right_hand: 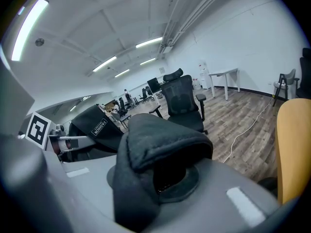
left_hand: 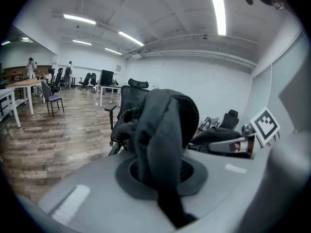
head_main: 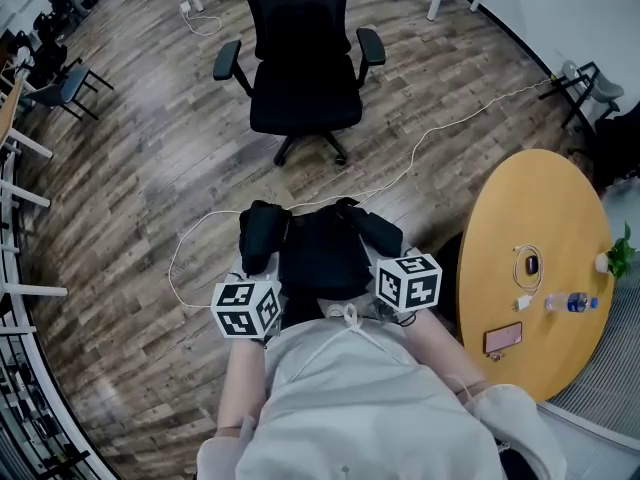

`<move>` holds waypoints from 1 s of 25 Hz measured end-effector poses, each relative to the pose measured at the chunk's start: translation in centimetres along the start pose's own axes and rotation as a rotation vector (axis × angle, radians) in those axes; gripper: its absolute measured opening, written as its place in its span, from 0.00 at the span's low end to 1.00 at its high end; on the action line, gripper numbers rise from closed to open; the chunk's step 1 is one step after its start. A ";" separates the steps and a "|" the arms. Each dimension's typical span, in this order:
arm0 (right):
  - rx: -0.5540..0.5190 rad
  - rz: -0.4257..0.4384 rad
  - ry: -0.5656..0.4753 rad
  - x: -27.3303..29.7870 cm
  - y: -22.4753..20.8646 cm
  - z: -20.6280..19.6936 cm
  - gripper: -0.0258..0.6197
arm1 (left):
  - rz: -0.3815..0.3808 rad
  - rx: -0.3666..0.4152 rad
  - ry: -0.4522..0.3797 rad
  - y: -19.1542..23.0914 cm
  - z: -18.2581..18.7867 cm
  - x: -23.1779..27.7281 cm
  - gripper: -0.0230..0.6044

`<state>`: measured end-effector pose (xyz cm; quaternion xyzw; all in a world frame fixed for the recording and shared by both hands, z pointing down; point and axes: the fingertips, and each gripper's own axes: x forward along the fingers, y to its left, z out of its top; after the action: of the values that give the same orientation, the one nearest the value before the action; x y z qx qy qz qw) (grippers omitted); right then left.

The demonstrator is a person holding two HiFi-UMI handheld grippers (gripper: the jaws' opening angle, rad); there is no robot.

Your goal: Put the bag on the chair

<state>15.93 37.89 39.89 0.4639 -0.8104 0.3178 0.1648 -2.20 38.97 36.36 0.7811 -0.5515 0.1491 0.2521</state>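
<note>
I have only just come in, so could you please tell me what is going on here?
A person holds a black backpack up in front of them. The left gripper and the right gripper are each shut on one of its padded straps. The black office chair stands ahead on the wooden floor with its seat bare. The backpack is not yet on it.

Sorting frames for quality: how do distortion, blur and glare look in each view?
Head view: fisheye curves the floor, chair sharp. Left gripper view: bag blurred near the lens, ceiling light glaring, corners dark. Right gripper view: bag soft, chair clearer, corners dark.
</note>
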 end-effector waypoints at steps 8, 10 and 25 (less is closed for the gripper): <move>0.063 -0.090 -0.023 5.7 -3.0 5.2 0.09 | -0.110 0.063 0.044 2.8 5.2 8.4 0.07; 0.074 -0.112 -0.025 7.8 -3.4 7.0 0.09 | -0.139 0.078 0.054 4.2 7.1 10.7 0.07; 0.154 -0.194 -0.054 26.1 -2.5 22.0 0.09 | -0.240 0.110 0.087 19.3 21.4 25.0 0.07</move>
<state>5.25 5.39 39.12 0.5598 -0.7391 0.3488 0.1366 -12.61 2.25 35.78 0.8470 -0.4335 0.1817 0.2483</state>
